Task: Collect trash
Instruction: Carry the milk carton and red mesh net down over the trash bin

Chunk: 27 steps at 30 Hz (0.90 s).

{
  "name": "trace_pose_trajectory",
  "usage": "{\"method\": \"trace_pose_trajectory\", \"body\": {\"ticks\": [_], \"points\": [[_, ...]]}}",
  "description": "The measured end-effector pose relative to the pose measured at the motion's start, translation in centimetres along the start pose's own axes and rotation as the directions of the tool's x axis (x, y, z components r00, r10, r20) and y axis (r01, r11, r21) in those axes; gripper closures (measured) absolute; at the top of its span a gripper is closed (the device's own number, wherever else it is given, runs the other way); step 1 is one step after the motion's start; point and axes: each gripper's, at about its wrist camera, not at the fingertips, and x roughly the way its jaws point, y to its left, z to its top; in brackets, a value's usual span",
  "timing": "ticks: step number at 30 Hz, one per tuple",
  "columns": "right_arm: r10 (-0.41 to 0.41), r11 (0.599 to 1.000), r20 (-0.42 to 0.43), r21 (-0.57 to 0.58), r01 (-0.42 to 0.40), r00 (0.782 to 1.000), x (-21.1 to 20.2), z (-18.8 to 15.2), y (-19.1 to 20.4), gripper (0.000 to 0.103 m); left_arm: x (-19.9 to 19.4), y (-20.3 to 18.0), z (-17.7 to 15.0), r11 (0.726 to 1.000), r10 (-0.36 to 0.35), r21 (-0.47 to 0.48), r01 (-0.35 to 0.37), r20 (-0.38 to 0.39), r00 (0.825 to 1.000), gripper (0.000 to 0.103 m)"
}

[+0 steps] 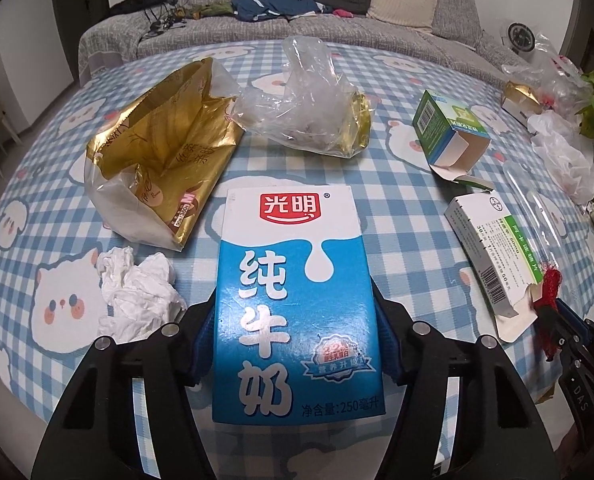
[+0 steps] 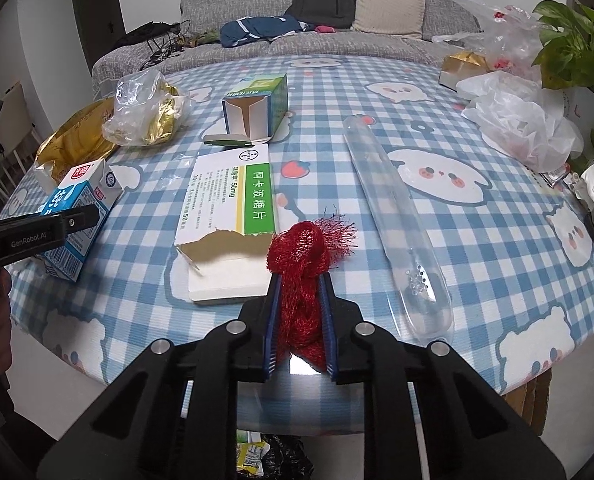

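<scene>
Red netting [image 2: 303, 264] is pinched tight in your right hand-held gripper [image 2: 301, 320], just right of the milk carton [image 1: 297, 300]; your left hand-held gripper [image 1: 297, 344] squeezes that carton, which may slip or leak.

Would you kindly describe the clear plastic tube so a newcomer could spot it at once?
Start at the round table with the blue checked cloth. On its right half, right of the white and green medicine box, lies the clear plastic tube, running toward the near edge. It alone is long, see-through and rounded at both ends.
</scene>
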Motion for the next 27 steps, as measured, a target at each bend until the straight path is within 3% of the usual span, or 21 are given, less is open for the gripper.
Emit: {"method": "trace_pose_trajectory", "body": {"ticks": [15, 27], "points": [[0.005, 1.0, 0.027, 0.01, -0.005, 1.0, -2.5, -0.8, 0.2, 0.087, -3.4, -0.5, -1.5, 1.0, -0.015, 0.011, 0.015, 0.046, 0.999, 0.041], [0.008, 1.0, 0.051, 0.011, -0.008, 0.999, -5.9, -2.8, 0.3, 0.087, -7.2, -0.6, -4.8, 1.0, -0.027, 0.008, 0.027, 0.075, 0.997, 0.041]]}}
